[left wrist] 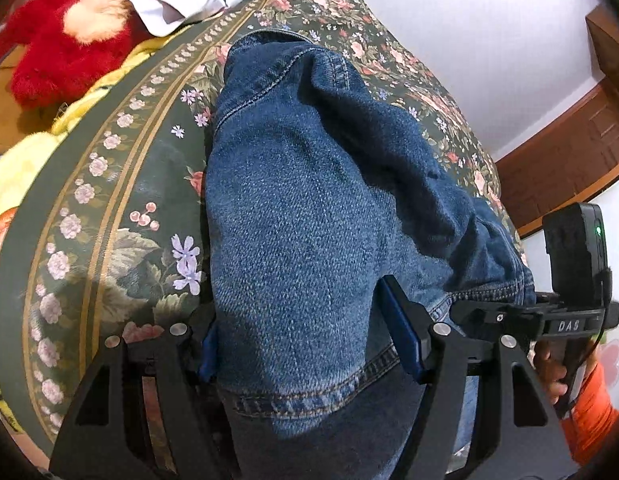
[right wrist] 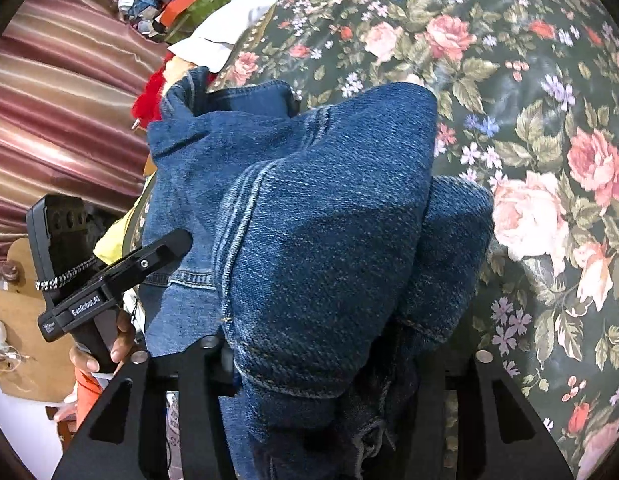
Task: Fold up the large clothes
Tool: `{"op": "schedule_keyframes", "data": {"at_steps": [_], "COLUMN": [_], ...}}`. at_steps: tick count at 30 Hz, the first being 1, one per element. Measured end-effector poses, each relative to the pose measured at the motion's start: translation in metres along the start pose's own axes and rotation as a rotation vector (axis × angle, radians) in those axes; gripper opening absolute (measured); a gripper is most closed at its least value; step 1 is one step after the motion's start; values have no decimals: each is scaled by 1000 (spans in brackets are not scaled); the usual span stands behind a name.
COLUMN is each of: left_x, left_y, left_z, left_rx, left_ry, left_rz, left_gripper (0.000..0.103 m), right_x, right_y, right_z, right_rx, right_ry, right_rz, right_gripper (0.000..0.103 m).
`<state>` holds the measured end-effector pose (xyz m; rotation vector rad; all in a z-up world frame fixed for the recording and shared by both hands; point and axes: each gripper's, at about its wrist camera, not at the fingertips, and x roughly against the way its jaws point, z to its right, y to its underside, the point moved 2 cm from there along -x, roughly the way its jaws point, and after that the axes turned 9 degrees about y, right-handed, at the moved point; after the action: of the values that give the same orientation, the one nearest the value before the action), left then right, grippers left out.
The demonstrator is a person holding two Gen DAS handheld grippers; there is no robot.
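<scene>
denim jacket (right wrist: 329,220) bunched on floral bedspread (right wrist: 549,160)

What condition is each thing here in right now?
Blue denim jacket: bunched, partly folded, gripped at both near edges.
Left gripper: closed on jacket.
Right gripper: closed on jacket.
Dark floral bedspread: spread flat.
Red furry plush: lying beside bed.

Right tool body (left wrist: 565,325), lower right of the left wrist view: "DAS".
Left tool body (right wrist: 85,307), lower left of the right wrist view: "GenRobot.AI".
Small mark beside "GenRobot.AI": illegible.
</scene>
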<state>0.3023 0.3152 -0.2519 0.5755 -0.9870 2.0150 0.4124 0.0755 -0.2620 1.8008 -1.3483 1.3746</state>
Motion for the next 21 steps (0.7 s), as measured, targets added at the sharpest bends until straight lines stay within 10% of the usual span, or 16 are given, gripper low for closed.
{"op": "schedule_keyframes", "data": {"at_steps": [10,21], "left_x": [47,13], "left_y": [17,-41], "left_z": [38,62], "left_rx": [-291,-347], "left_ry": [-299,-319], "left_rz": [45,42], "left_gripper": [69,69], "right_x": [56,97], "right_y": [14,-18], "right_z": [7,-39], "right_rx": [103,252], "right_ry": [112,193], "right_rz": [31,309], "right_gripper": [52,70]}}
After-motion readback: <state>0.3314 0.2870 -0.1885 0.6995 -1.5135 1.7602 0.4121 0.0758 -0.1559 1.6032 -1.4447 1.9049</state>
